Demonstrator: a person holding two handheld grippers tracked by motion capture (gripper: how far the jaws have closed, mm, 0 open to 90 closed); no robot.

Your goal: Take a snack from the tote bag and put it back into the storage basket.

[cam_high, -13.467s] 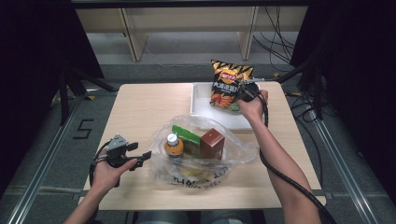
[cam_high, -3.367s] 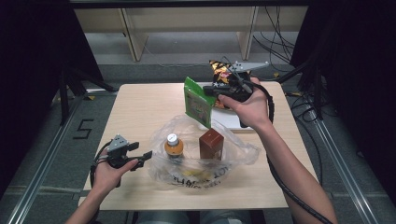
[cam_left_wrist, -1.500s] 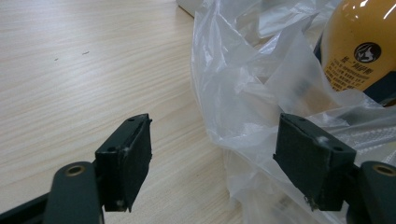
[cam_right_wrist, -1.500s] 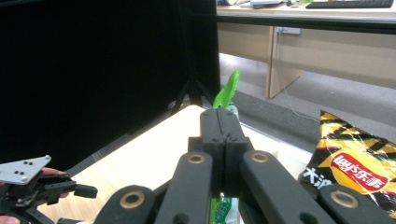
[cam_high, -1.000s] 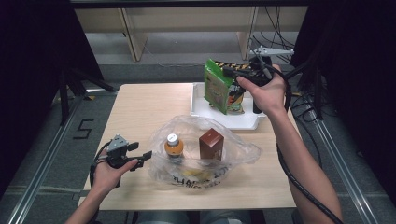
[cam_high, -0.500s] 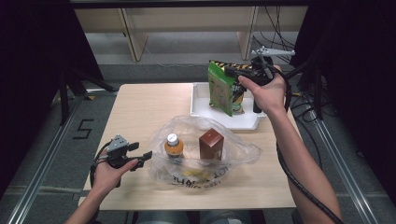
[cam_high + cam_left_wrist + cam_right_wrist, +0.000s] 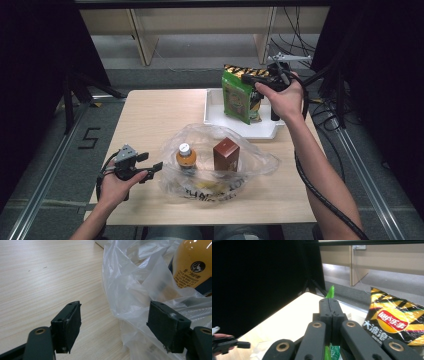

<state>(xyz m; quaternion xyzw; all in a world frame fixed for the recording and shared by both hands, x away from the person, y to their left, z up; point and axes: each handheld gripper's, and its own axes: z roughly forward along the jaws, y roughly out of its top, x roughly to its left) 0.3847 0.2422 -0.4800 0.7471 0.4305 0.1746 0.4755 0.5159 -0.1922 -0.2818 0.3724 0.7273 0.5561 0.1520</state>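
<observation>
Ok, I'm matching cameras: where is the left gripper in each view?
High view: left gripper lower left, beside the plastic bag.
Left gripper view: its open jaws rise from the bottom edge.
Right gripper view: tiny, bottom left corner.
Shared landmark: the wooden table.

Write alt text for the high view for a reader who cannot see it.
A person's right gripper holds a green snack bag upright over a white tray at the far side of a wooden table. Nearer, a clear plastic bag holds a bottle and a brown box, with the left gripper open beside it.
</observation>
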